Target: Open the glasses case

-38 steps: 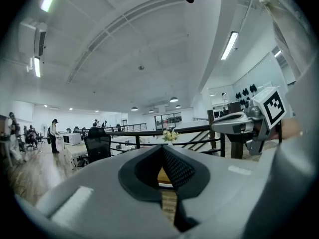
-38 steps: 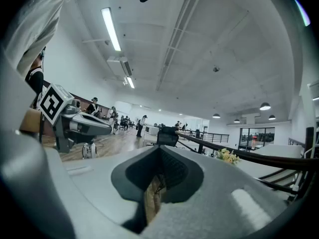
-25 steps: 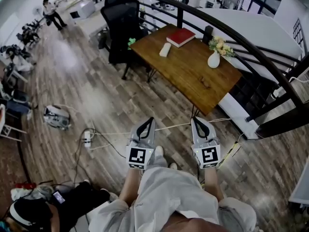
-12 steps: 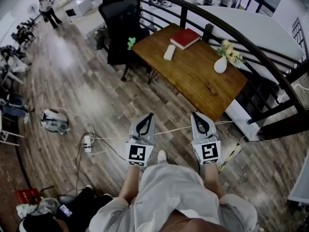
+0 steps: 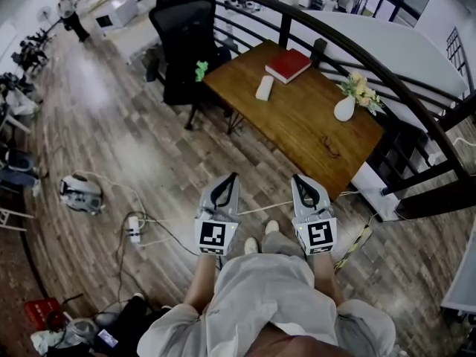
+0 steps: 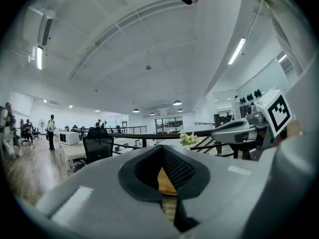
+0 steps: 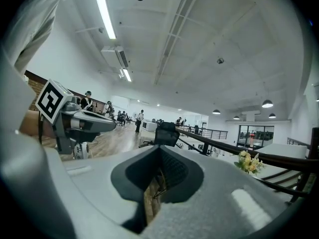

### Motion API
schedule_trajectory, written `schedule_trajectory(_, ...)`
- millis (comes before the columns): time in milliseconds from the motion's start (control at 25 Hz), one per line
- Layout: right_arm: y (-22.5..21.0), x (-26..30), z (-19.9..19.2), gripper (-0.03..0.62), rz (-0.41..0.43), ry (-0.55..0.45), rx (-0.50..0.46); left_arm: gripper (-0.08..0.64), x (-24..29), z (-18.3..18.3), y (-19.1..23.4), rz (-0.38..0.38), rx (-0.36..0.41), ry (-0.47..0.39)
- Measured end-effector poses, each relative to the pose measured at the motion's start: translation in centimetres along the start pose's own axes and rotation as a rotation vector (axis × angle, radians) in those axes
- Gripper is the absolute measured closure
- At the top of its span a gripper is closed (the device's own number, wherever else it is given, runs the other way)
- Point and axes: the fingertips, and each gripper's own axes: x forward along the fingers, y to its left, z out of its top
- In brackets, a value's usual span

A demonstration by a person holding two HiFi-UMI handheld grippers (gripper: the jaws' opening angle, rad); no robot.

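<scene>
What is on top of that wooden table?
On the wooden table: a red book, a white oblong case, a white vase with flowers, a dark upright object and something small and wiry, too small to identify. Whatever lies beneath the book is covered.

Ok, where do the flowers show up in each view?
Head view: flowers upper right, at the table's far edge.
Left gripper view: flowers just right of centre.
Right gripper view: flowers at lower right.
Shared landmark: the black chair, left of the flowers in all three.
</scene>
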Motion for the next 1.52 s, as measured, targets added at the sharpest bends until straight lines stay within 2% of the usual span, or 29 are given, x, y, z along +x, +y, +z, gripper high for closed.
schedule_trajectory(360, -2.2, 5.1, -0.5, 0.589, 0.024, 0.002, 0.015, 0.54, 4.1, -0.9, 2.6, 0.021, -0.001, 0.018)
schedule_trajectory(880, -9.3, 15.6, 0.2, 0.589, 0.085, -0.02, 0.013, 0.54, 15.3, 0.2, 7.3, 0.071, 0.015, 0.022)
schedule_trajectory(1160, -13.1, 19.9, 0.0, 0.589, 0.118, -0.015, 0.024, 0.54, 20.5, 0.7, 8.5, 0.094, 0.011, 0.036)
schedule_trajectory(1520, -14.7, 23.2, -1.4, 0.589, 0.18, 0.001, 0.045, 0.54, 23.7, -0.1, 9.5, 0.131, 0.022, 0.078)
